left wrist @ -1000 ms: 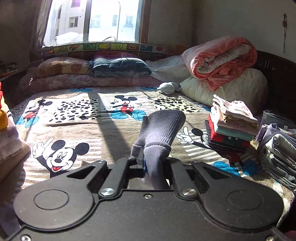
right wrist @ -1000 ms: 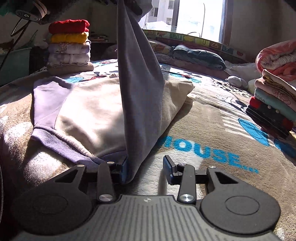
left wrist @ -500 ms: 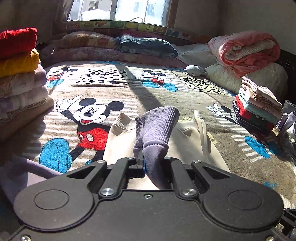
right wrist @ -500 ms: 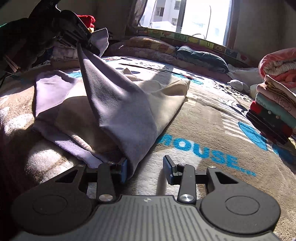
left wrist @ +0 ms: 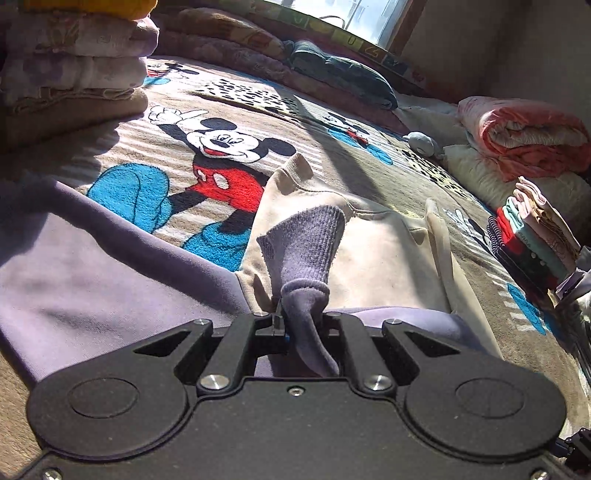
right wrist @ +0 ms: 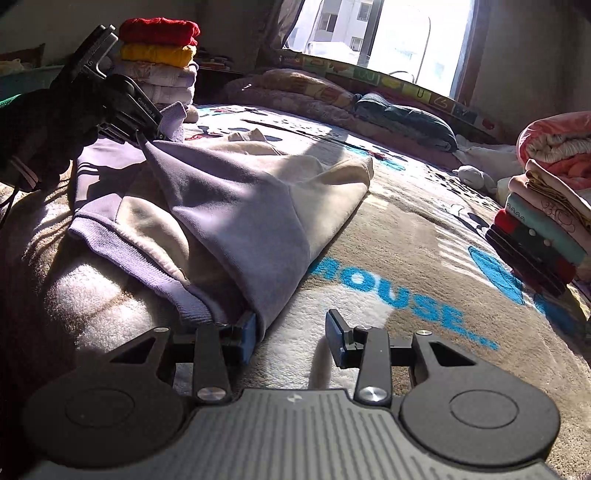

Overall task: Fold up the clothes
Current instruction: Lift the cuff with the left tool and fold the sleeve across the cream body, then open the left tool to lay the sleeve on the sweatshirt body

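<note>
Between the left hand-held gripper's closed jaws sits the purple sleeve cuff, carried over the cream sweatshirt on the bed. Right hand-held gripper gapes empty beside its hem. Folding looks barely begun; stacks already stand finished.

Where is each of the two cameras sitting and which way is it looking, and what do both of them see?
Left wrist: sits on the left gripper, low over the bed, facing the window; its jaws are shut on the purple cuff of the cream sweatshirt.
Right wrist: sits on the right gripper, low on the blanket, jaws open, facing the window; the left gripper and a gloved hand show at upper left.
Shared: the sweatshirt, the red-topped clothes stack, the pink quilt.
</note>
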`<state>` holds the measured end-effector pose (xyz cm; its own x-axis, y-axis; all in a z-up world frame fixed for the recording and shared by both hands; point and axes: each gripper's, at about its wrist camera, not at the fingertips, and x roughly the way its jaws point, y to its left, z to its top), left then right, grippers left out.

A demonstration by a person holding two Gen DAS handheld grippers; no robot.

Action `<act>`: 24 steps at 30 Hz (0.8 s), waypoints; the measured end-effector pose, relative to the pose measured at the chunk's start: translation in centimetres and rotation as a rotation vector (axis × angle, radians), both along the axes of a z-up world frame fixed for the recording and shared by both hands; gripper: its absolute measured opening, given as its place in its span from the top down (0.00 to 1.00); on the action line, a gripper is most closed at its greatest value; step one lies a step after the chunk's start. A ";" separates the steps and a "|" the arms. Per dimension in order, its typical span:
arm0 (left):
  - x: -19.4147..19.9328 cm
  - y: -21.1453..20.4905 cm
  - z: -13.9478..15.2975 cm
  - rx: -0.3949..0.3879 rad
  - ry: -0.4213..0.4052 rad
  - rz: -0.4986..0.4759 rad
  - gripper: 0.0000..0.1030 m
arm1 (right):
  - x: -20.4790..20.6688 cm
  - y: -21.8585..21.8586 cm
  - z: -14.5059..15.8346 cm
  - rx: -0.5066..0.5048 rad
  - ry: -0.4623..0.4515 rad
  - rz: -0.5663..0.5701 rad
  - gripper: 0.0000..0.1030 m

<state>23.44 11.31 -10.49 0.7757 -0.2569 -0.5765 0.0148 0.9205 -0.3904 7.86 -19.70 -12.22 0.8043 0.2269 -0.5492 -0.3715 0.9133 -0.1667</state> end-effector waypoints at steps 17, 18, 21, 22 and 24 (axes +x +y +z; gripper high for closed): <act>-2.7 5.5 2.7 -0.158 -0.118 0.195 0.55 | 1.0 2.3 2.2 0.079 -0.125 0.180 0.54; -2.3 5.1 3.3 -0.147 -0.124 0.182 0.55 | 1.8 2.6 2.0 0.092 -0.124 0.187 0.54; 0.7 1.2 5.7 -0.072 -0.130 0.052 0.55 | 3.2 2.7 1.3 0.131 -0.078 0.185 0.54; 1.7 -0.2 6.4 -0.047 -0.131 0.008 0.55 | 3.4 2.6 1.2 0.144 -0.059 0.184 0.54; 5.0 -4.2 7.2 -0.007 -0.117 -0.098 0.55 | 3.8 2.4 0.9 0.178 -0.018 0.194 0.53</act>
<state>28.40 7.14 -3.25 0.8082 -0.3386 -0.4819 0.1503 0.9097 -0.3872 11.62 -17.31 -11.32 0.7458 0.4694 -0.4728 -0.5408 0.8409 -0.0181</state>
